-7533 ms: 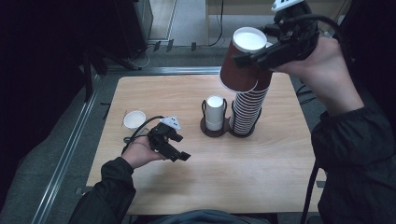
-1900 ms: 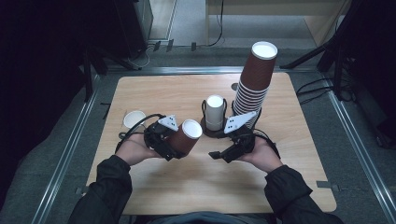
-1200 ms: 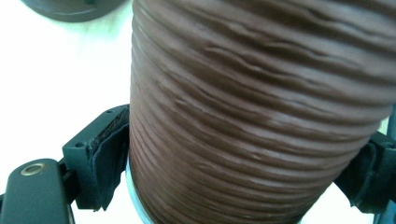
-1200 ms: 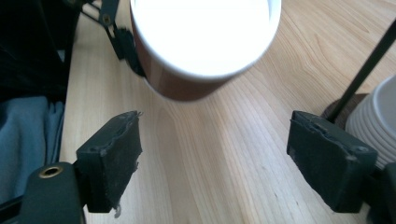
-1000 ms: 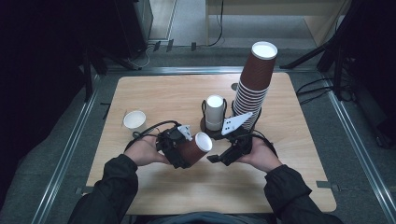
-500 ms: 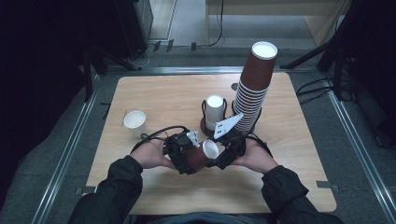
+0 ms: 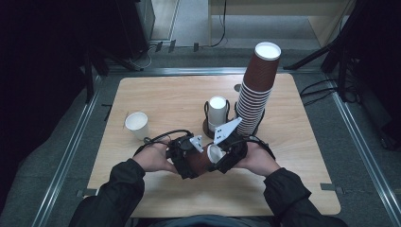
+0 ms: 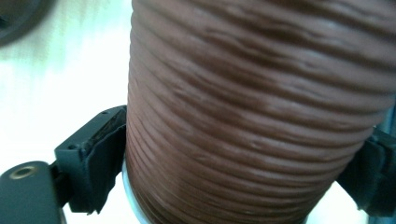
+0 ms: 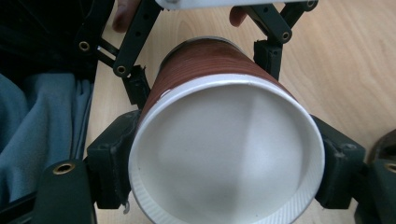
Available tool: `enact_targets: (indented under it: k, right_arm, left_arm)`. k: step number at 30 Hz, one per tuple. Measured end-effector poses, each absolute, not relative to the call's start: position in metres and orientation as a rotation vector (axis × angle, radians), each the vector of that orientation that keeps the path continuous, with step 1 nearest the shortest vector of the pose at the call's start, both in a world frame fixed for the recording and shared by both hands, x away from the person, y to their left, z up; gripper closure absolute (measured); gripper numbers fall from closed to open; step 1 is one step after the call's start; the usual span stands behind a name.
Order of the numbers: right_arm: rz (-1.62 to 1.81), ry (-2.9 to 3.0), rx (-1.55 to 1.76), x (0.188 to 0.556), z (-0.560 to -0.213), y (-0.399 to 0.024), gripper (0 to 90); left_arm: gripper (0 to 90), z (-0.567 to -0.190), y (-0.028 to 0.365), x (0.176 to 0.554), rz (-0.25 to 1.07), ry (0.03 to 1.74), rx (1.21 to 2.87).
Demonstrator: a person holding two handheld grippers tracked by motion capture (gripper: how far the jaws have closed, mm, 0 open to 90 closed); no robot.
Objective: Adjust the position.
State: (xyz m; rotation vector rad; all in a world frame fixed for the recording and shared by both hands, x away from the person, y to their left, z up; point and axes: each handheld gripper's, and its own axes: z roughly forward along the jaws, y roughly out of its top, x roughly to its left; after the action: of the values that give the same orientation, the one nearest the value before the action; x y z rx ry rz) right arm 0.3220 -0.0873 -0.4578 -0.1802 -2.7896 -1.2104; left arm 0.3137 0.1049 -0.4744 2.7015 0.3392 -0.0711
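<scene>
High view: brown cup (image 7: 202, 161) lies between left tongs (image 7: 185, 160) and right tongs (image 7: 227, 156).

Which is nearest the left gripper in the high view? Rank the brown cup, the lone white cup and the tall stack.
1. Brown cup: between the jaws of the left gripper.
2. White cup: upper left, standing alone.
3. Tall stack: far right, at the back.
</scene>
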Motion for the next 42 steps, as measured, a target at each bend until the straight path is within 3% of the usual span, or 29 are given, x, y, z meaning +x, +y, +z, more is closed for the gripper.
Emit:
enact_targets:
  k: [3,27,42]
  right_arm:
    - [-1.227,-2.786,-0.198,0.323,-0.455,-0.091,22.7]
    - [-1.312,-2.78,-0.282,0.329,-0.452,-0.114,22.6]
    - [-1.429,-2.703,-0.287,0.328,-0.446,-0.118,22.6]
  left_arm:
    - [0.0,-0.471,0.107,0.316,-0.067,0.367,2.654]
    - [0.0,-0.453,0.154,0.32,-0.049,0.457,2.406]
    - [0.0,-0.459,0.152,0.319,-0.108,0.434,2.264]
